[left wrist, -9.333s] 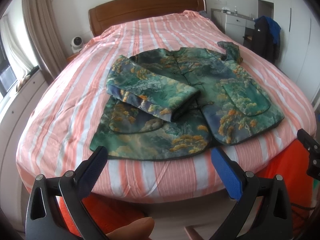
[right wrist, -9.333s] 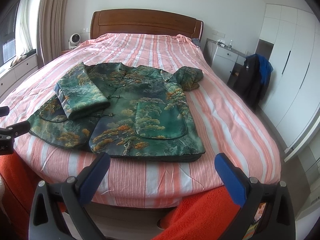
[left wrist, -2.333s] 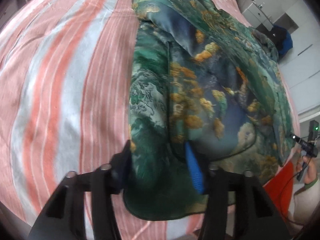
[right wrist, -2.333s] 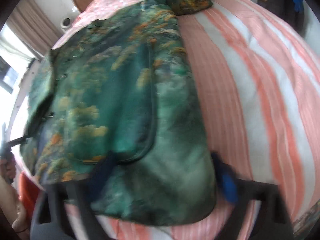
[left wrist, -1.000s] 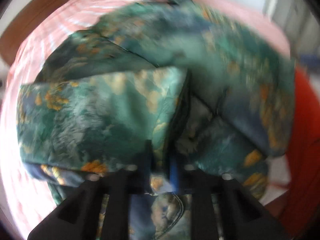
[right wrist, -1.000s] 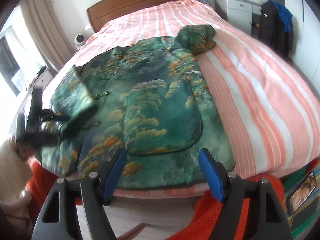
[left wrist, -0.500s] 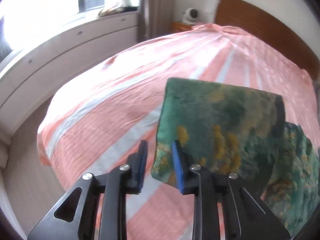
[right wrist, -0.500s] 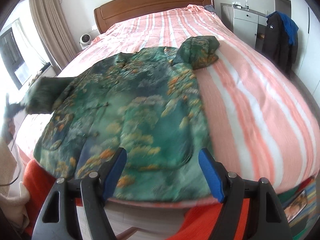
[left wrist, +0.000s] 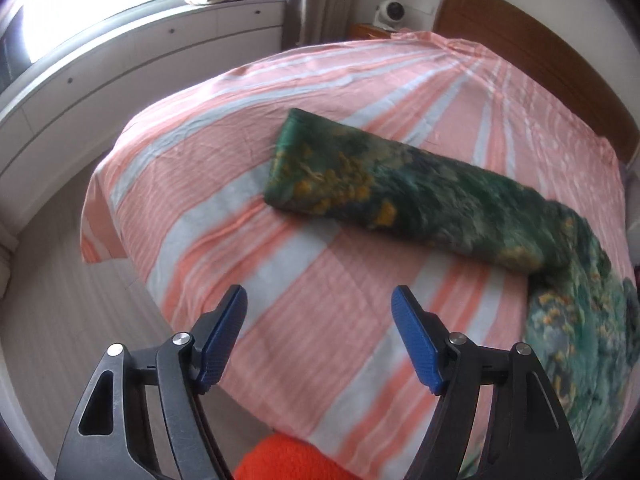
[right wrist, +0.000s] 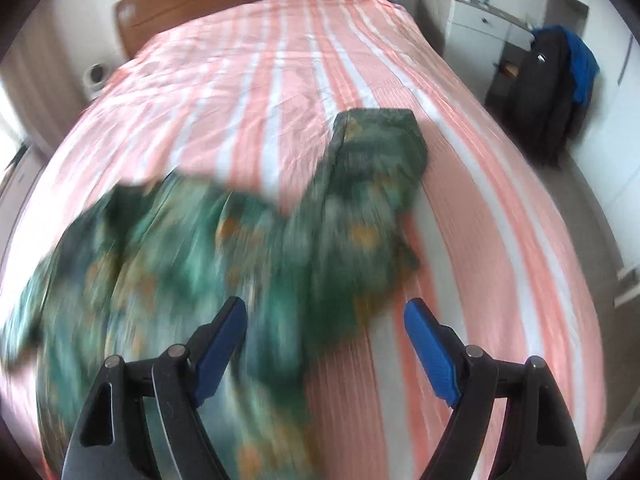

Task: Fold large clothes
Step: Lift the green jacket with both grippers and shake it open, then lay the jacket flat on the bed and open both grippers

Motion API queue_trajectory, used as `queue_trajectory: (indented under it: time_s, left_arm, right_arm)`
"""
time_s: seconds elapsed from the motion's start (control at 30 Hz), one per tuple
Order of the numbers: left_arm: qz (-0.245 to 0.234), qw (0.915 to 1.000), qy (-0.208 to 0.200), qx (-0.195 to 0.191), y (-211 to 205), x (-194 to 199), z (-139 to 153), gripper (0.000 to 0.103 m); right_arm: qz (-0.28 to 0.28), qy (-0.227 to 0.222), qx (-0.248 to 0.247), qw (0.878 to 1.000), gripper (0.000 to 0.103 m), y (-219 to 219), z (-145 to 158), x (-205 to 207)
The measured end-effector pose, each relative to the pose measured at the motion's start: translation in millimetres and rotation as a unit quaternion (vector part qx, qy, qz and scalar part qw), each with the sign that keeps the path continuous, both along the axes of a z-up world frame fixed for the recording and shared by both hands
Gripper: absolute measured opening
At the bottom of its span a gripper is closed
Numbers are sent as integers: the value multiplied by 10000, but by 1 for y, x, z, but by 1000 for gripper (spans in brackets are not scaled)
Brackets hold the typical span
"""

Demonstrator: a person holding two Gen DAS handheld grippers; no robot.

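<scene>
We see a green patterned jacket (left wrist: pixel 404 192) lying on a bed (left wrist: pixel 224 184) covered in pink, orange and pale grey stripes. In the left wrist view one sleeve (left wrist: pixel 360 180) stretches out flat across the cover toward the left edge of the bed, its cuff end farthest left, while the body of the jacket bunches at the right edge of the picture. The left gripper (left wrist: pixel 318 336) hovers over bare striped cover near the foot of the bed — its jaws are opening, already wide, with nothing between the blue pads (left wrist: pixel 222 340) and the sleeve well apart from them.

In the right wrist view the jacket (right wrist: pixel 224 264) is blurred, spread over the near left part of the bed, and its other sleeve (right wrist: pixel 376 160) runs up and away toward the far right, ending in a squared cuff. The right gripper (right wrist: pixel 324 344) sits above the near edge of the jacket; its jaws are opening too and stand wide. Green cloth shows in the gap between the pads (right wrist: pixel 430 348), yet they do not press on it.

Farther off we make out a wooden headboard (left wrist: pixel 532 48), a small white fan (left wrist: pixel 390 10) beside it, a curved window bench (left wrist: pixel 120 48) on the left, and — in the right wrist view — a dark coat (right wrist: pixel 556 76) hanging near a white cabinet (right wrist: pixel 472 20).
</scene>
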State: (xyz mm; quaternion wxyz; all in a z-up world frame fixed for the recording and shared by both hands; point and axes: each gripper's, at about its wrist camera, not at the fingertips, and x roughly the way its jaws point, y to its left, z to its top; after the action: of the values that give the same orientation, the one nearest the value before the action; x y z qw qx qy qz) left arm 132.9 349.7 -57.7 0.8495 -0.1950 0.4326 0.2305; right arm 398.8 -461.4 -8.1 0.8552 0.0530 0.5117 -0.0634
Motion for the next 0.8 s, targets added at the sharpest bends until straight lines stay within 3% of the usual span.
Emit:
queue_trajectory:
  time_s: [0.1,0.13,0.17,0.2,0.27,0.4,0.5,0.57,0.6,0.63,0.8]
  left_arm:
    - [-336,9993,-19,131,-37,-10,5,86]
    - [-439,9989,-18,134,-48,-13,5,87]
    - [-528,9985,-3,111,-56,-13,4,87]
    - [-626,9980,11,71,-63,-12,3,87]
    - [-798,9968,-20,18,-74,-10,2,87]
    - [-1137,9933,-187,35,-98,4,5,87]
    - [-1395,9899,-234,-76,-119,19,5,87]
    - [-1525,9877,-292,-189,-132,24,7,87]
    - [-1575,9867,-322,-223,-138,24,10,87]
    - [-1636,9855,-366,-249,-145,23,13,87]
    - [-1863,9816,-401,-118,-170,18,19,93]
  right_arm:
    - [107,68,-476,9988,79,14,-19,50]
    - [183,203,-800,9964,68,17,-31,61]
    - [150,354,-1055,9937,41,14,-41,68]
    - [60,435,-1152,9924,31,5,-49,68]
    - [-302,328,-927,9947,26,-21,-54,51]
    - [-1189,-562,-239,9910,25,-73,-42,-40]
    - [-2021,-750,851,9728,27,-115,-66,-125]
    - [-2434,-756,1565,9542,56,-131,-92,-174]
    - [-2593,-809,1751,9463,61,-134,-100,-195]
    - [-2694,-877,1851,9410,63,-133,-106,-217]
    - [-2799,-1143,1677,9383,63,-111,-99,-291]
